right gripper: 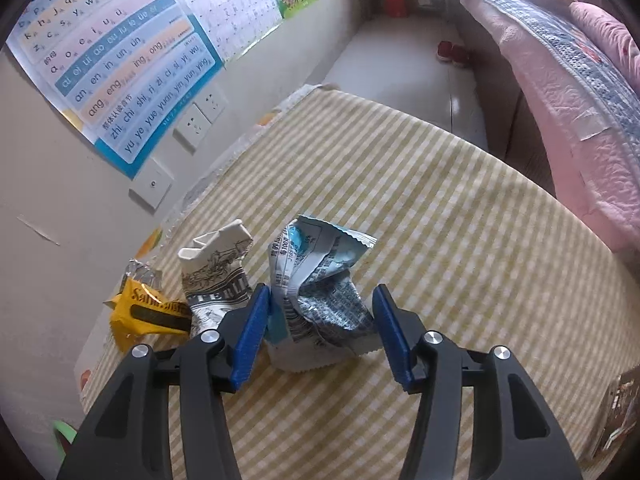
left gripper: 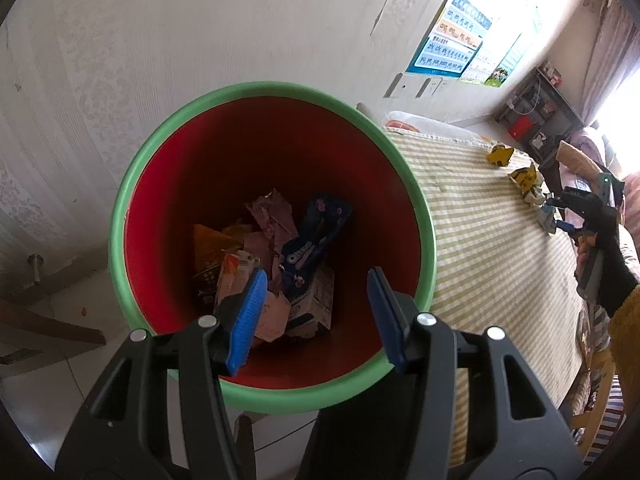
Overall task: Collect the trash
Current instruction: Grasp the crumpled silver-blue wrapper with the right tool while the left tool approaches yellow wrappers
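A red bin with a green rim [left gripper: 276,90] stands beside the table and holds several wrappers and cartons, among them a dark blue biscuit wrapper [left gripper: 308,240]. My left gripper [left gripper: 316,276] hangs open over the bin's mouth with nothing between its fingers. On the yellow striped tablecloth [right gripper: 400,184], a crumpled blue-and-white wrapper [right gripper: 316,264] sits between the open jaws of my right gripper [right gripper: 321,292]. The left pad is right against it and the right pad stands apart. A white printed carton [right gripper: 216,276] and a yellow wrapper [right gripper: 148,312] lie just to its left. The left wrist view shows the right gripper [left gripper: 560,212] over the table's far end.
The table stands against a wall with letter posters [right gripper: 120,60] and sockets [right gripper: 200,120]. A bed with a pink quilt [right gripper: 580,100] runs along the right, with red shoes [right gripper: 450,52] on the floor beyond. A printed item [right gripper: 620,408] lies at the table's right edge.
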### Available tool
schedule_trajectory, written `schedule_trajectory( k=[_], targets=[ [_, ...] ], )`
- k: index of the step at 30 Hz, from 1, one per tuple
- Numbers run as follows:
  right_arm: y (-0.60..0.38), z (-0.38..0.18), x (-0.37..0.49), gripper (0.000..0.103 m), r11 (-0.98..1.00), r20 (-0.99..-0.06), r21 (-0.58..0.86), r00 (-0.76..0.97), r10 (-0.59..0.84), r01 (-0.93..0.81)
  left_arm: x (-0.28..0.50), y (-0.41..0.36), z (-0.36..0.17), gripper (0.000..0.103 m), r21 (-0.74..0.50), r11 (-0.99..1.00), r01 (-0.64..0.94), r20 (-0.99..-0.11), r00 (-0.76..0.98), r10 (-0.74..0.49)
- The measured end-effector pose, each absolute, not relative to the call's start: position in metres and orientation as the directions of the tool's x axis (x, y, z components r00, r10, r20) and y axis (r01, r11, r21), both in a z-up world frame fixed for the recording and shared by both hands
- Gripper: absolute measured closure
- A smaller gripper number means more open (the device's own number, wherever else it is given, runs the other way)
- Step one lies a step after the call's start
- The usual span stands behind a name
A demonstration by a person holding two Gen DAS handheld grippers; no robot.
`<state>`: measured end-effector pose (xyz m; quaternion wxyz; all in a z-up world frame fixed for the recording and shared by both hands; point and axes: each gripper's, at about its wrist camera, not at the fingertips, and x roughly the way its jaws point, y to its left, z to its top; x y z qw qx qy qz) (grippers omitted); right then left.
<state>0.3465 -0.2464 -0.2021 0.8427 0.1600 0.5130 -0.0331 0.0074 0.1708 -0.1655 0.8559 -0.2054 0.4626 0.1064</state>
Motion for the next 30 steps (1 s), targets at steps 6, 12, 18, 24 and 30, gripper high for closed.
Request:
schedule_trajectory(
  k=[6,12,18,24,30],
  targets=[
    [-0.247,-0.191,0.326,0.07,0.956,-0.851,0.262,0.498,0.165,0.131,0.014,0.156,-0.164,0.053,-0.252,0.906,-0.34,-0.836,0.549,-0.027],
    [-0.246,-0.174,0.228,0.07,0.928,-0.804,0.37,0.519,0.291,0.053,0.035,0.11,-0.16,0.053,-0.282,0.935,-0.214,-0.822,0.557,-0.12],
    [-0.232,-0.175,0.108,0.069,0.939,-0.796,0.343,0.529,0.293,-0.004,0.093,0.036,-0.153,0.053,-0.305,0.952,-0.028,-0.788,0.568,-0.236],
    [-0.221,-0.177,0.08,0.068,0.946,-0.789,0.32,0.539,0.294,-0.046,0.178,-0.036,-0.144,0.054,-0.321,0.942,0.101,-0.754,0.574,-0.319],
    [-0.235,-0.188,0.082,0.068,0.942,-0.774,0.333,0.558,0.299,-0.042,0.25,-0.066,-0.145,0.058,-0.301,0.951,0.067,-0.775,0.564,-0.285]
  ],
)
